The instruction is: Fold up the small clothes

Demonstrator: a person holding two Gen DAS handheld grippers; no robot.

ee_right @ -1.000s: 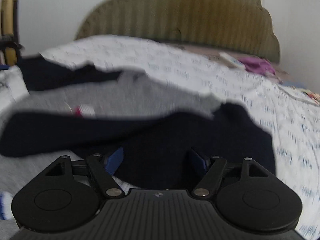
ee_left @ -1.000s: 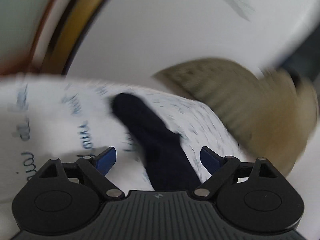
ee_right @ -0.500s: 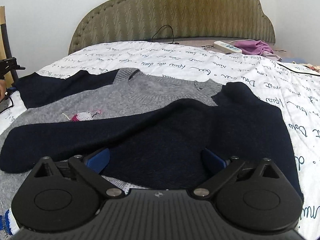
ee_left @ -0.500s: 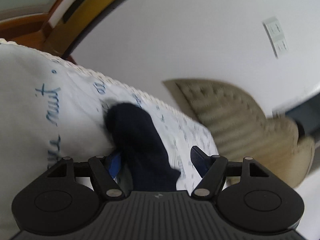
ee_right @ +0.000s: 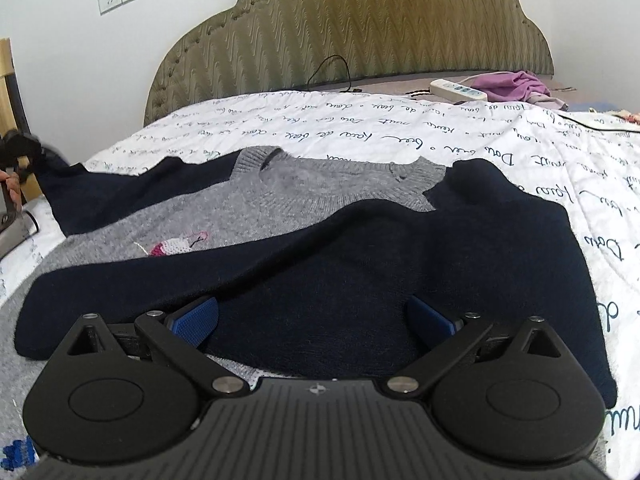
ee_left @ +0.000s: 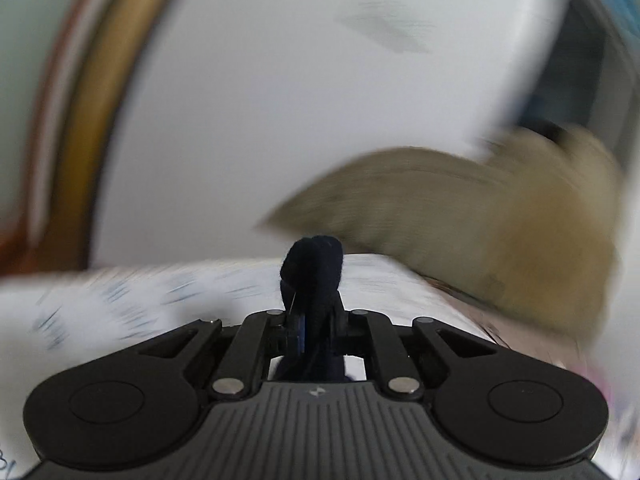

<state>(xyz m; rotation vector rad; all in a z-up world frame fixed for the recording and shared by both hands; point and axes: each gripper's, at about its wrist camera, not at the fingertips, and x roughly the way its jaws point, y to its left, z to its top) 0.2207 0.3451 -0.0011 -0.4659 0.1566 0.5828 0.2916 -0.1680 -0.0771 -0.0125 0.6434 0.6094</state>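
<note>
A small grey sweater (ee_right: 280, 208) with navy sleeves lies flat on the white script-print bedspread (ee_right: 400, 128). One navy sleeve (ee_right: 360, 280) is folded across its body. The other navy sleeve (ee_right: 120, 192) stretches off to the left, where its end rises toward my left gripper (ee_right: 24, 152). In the blurred left wrist view, my left gripper (ee_left: 316, 320) is shut on that navy cuff (ee_left: 314, 268), which bunches up past the fingertips. My right gripper (ee_right: 312, 316) hovers open just over the folded sleeve, and its blue pads (ee_right: 196, 318) stand wide apart, gripping nothing.
A padded olive headboard (ee_right: 360, 32) stands at the far end of the bed. A white power strip (ee_right: 458, 90) and a purple cloth (ee_right: 516, 84) lie near it at the right. A person's hand (ee_right: 10, 188) shows at the left edge, by a wooden frame (ee_right: 8, 80).
My left gripper has shut on the navy cuff and swung up and sideways with it. My right gripper's jaws have widened while it stayed over the folded sleeve.
</note>
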